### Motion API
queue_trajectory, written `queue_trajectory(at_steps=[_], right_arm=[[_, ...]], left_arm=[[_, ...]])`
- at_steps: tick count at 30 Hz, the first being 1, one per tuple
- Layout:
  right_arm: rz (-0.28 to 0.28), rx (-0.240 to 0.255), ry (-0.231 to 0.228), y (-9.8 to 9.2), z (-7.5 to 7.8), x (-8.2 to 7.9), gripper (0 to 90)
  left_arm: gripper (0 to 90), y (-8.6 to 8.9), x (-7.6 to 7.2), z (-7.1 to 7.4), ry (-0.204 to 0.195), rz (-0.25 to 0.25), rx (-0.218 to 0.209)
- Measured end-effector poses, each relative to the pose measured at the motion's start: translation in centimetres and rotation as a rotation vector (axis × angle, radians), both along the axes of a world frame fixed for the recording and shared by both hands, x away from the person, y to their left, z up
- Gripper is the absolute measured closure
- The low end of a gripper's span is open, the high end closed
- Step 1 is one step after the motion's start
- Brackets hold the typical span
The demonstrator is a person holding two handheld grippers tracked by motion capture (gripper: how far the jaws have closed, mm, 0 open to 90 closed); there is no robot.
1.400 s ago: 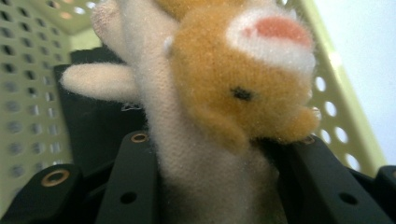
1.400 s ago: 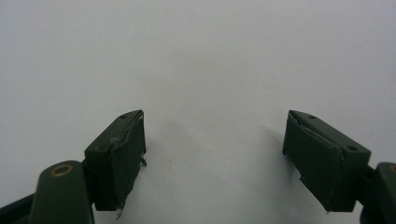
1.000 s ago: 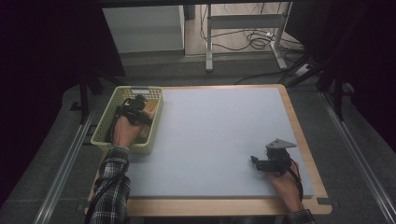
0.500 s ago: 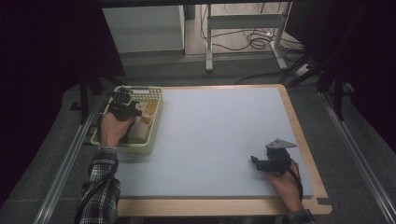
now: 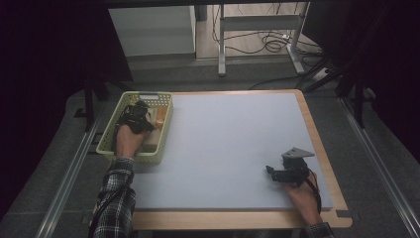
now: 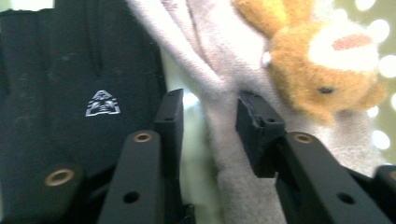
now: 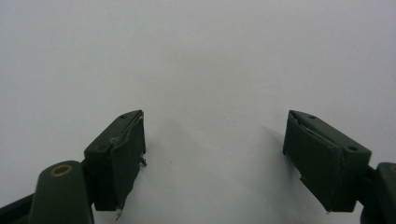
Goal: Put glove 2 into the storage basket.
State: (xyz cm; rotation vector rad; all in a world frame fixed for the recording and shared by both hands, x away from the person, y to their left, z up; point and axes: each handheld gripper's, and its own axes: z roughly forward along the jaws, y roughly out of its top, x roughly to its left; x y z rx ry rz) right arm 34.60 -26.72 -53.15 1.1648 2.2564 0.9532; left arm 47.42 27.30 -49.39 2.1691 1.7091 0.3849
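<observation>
Pale grey worktop (image 5: 233, 148) framed by a wooden border, plain and bare across its middle. Nearest, by the near right corner: right gripper (image 5: 273, 172) resting on the grey surface in a hand (image 5: 303, 196), jaws spread wide with nothing between them, bare grey ahead of the jaws in the right gripper view. Along the near left edge: a plaid sleeve (image 5: 116, 198) reaching forward. Farther, at the far left corner: pale green basket (image 5: 110, 139) sitting at the left edge, left gripper (image 5: 140, 106) down inside it. Jaws just been closing, now drawn close around a fold of pale pink cloth (image 6: 219, 116) between them; right pad on the cloth, left pad just beside it, full pinch impossible to tell. Beside the cloth: an orange plush toy (image 6: 322, 65) and a black glove (image 6: 70, 93). Open grey surface from the basket across to the right edge. Beyond the far edge: dark floor, a white cabinet (image 5: 151, 29), metal table legs (image 5: 222, 44) and loose cables (image 5: 267, 44)
</observation>
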Motion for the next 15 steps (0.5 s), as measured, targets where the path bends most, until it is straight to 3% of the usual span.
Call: queue_trajectory(at_steps=[9,15], right_arm=[[0.000,-0.001,0.000,0.0,0.0,0.0,20.7],[0.000,-0.001,0.000,0.0,0.0,0.0,20.7]], left_arm=[[38.9,1.4,-1.4,1.6,-0.081,0.017,0.011],[26.5,1.8,-2.5,2.5,-0.135,0.008,-0.025]])
